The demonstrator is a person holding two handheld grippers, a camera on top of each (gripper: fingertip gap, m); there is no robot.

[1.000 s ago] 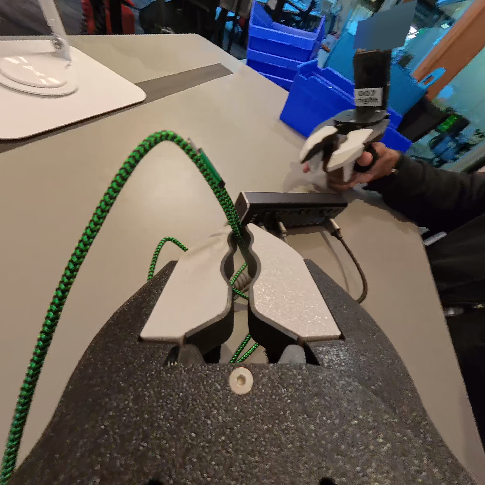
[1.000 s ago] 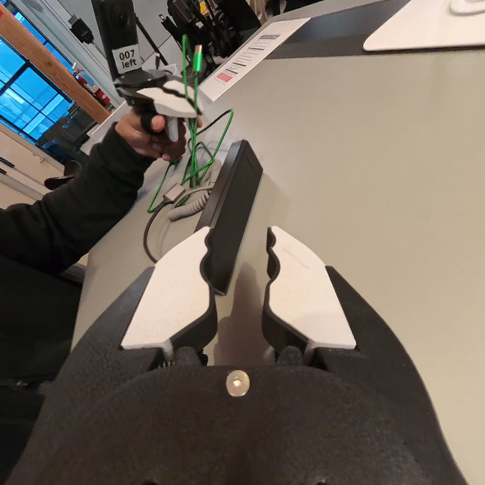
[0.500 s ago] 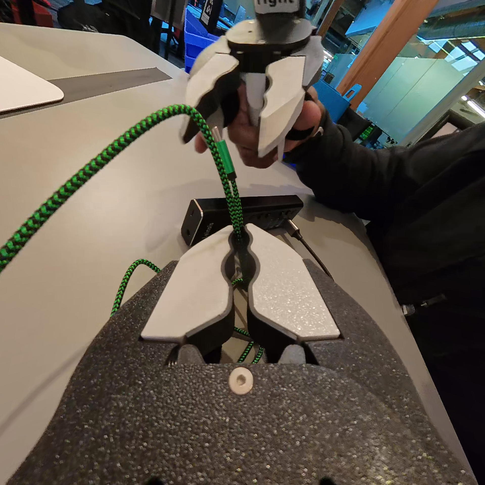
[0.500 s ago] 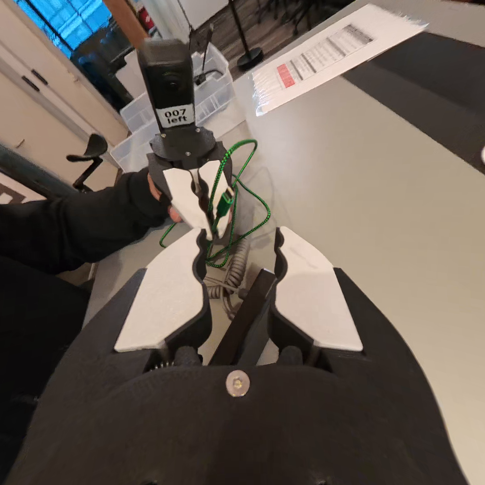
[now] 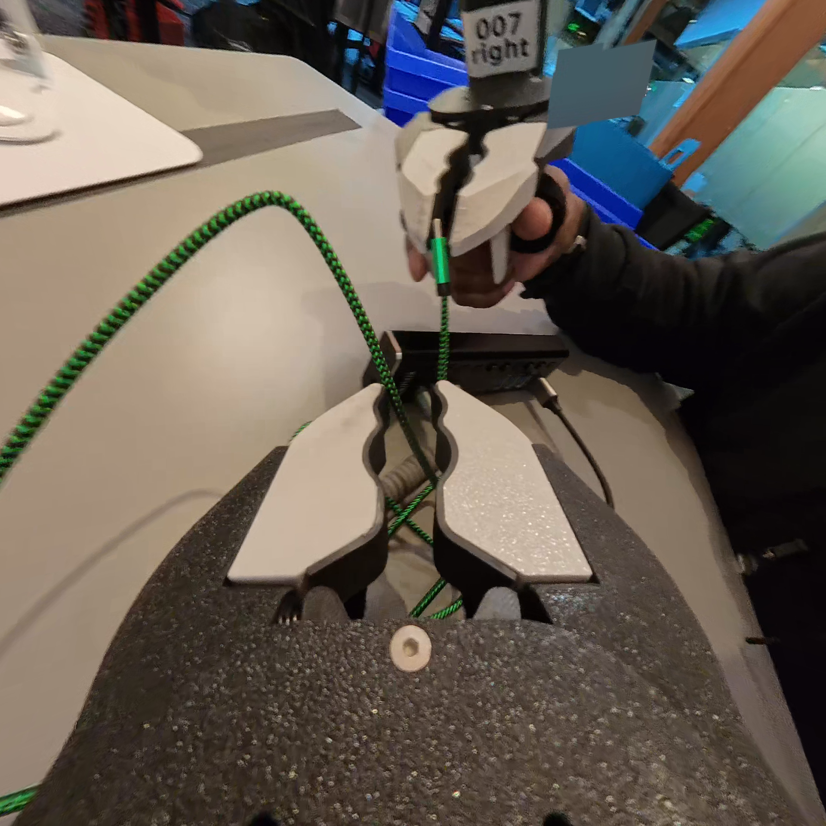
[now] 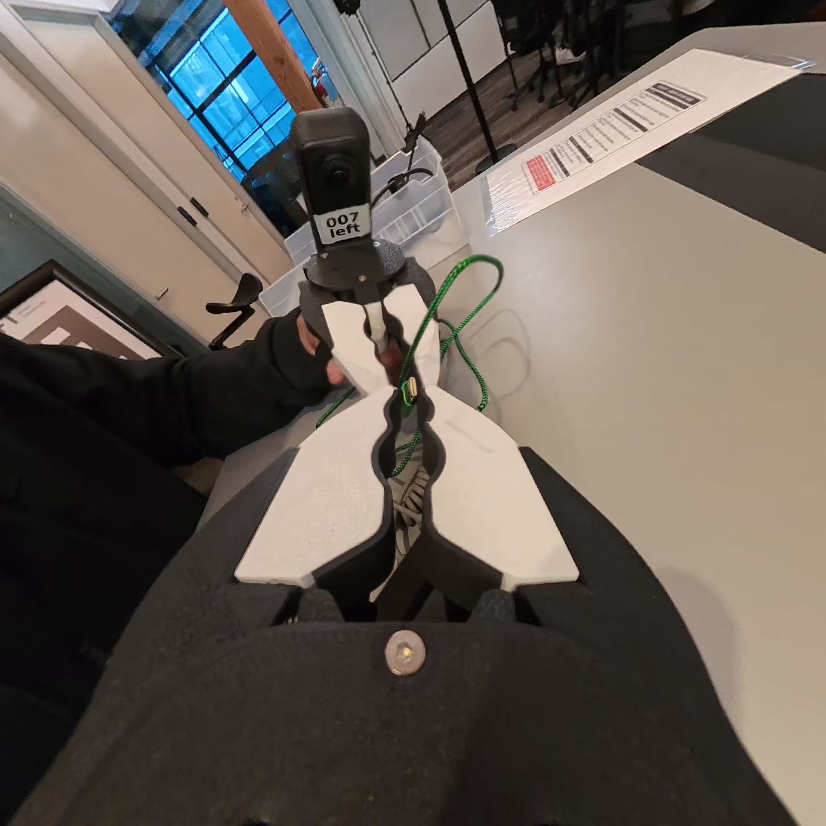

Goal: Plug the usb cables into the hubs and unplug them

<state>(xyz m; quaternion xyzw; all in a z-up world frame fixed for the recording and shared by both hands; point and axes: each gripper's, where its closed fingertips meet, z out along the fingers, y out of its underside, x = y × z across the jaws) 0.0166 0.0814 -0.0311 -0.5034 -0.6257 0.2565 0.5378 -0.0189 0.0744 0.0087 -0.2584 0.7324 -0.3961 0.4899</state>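
The grey bench (image 5: 214,322) holds a white mat (image 5: 89,147) far off and blue bins (image 5: 415,67) stand behind it. The black USB hub (image 5: 482,357) lies on the bench, partly hidden by the left gripper (image 5: 409,393), whose fingers are a little apart with the green braided cable (image 5: 179,263) running loose between them. The right gripper (image 5: 447,223) is closed on the green plug (image 5: 440,263), just above the hub.
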